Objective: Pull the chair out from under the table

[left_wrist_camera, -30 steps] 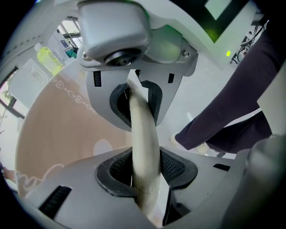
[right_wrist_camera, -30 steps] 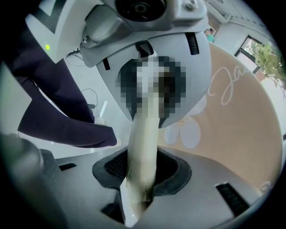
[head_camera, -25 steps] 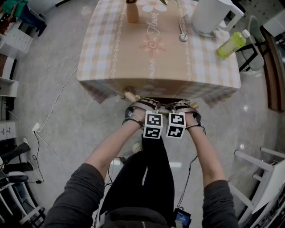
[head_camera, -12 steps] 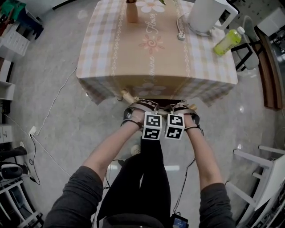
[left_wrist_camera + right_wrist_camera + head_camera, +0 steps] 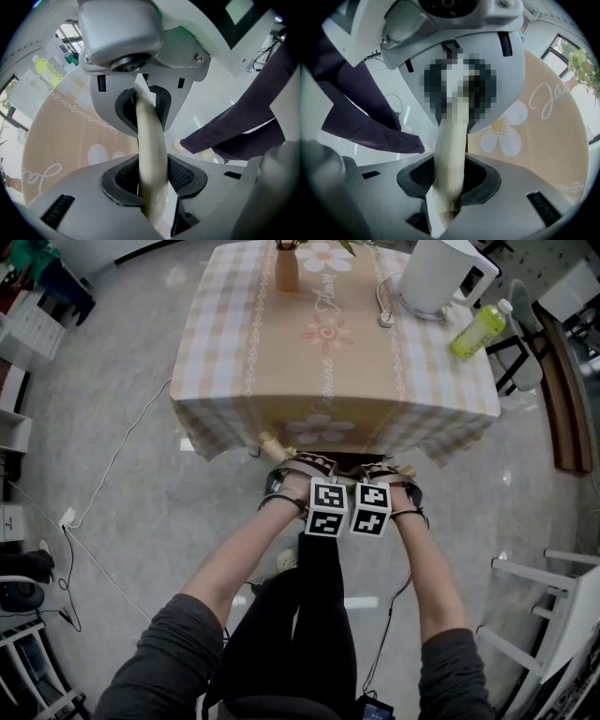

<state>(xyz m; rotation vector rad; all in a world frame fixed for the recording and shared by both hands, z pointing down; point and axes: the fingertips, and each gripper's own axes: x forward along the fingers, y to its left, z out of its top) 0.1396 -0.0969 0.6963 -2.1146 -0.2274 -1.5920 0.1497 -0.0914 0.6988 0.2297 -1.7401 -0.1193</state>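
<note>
The chair sits tucked under the table (image 5: 244,362), which has a checked cloth with a beige flowered runner. Only the chair's pale wooden top rail (image 5: 272,441) shows at the table's near edge. My left gripper (image 5: 298,466) is shut on the rail's left part, and my right gripper (image 5: 382,471) is shut on its right part; both point steeply down, side by side. In the left gripper view the rail (image 5: 152,159) runs between the pads of the left gripper (image 5: 151,140). The right gripper view shows the same rail (image 5: 451,159) pinched by the right gripper (image 5: 452,140).
A white kettle (image 5: 441,277), a green bottle (image 5: 480,329) and a vase (image 5: 287,268) stand on the table. A cable (image 5: 112,465) lies on the floor at left. Another chair (image 5: 525,343) and a white rack (image 5: 553,615) stand at right. My legs (image 5: 309,615) are right behind the grippers.
Both grippers keep their hold on the rail. They have drawn back slightly toward me with it, and the head view has shifted a little.
</note>
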